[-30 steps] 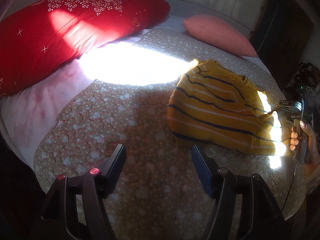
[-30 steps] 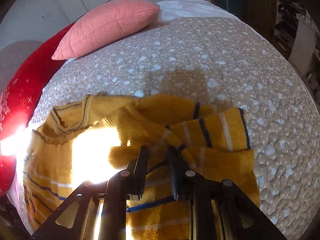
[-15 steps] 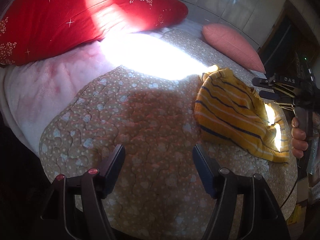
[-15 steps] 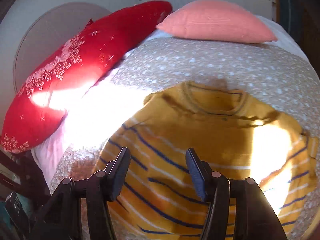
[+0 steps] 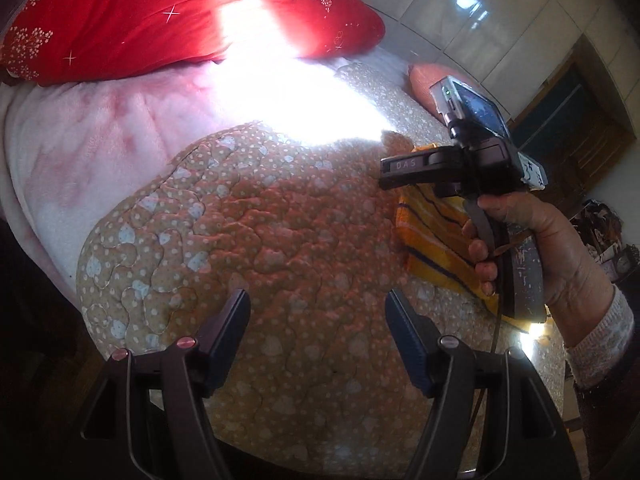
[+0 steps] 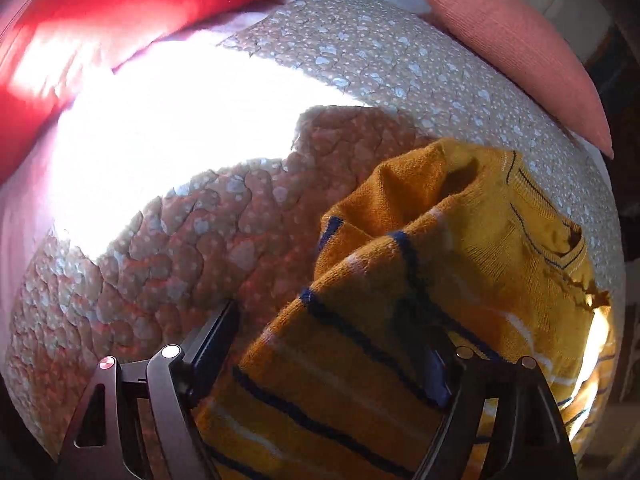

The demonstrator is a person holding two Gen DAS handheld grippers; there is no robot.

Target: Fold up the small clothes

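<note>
A small yellow sweater (image 6: 460, 248) with navy and white stripes lies partly folded on the quilted bedspread (image 6: 224, 240). My right gripper (image 6: 332, 344) is open, its fingers spread wide over the sweater's left striped edge, with the bunched fabric between them. In the left wrist view the sweater (image 5: 434, 236) lies at the right, partly hidden by the right gripper's body (image 5: 460, 164) and the hand holding it. My left gripper (image 5: 318, 336) is open and empty above bare quilt, well left of the sweater.
A large red pillow (image 5: 160, 12) lies at the bed's head and a pink cushion (image 6: 520, 56) at the far right. A bright sun patch (image 6: 160, 128) washes out the middle of the bed. A pink blanket (image 5: 80, 152) borders the quilt at left.
My right gripper has opened, let go of the folded sleeve, and swung left to the sweater's left edge. My left gripper has pulled back and away from the sweater.
</note>
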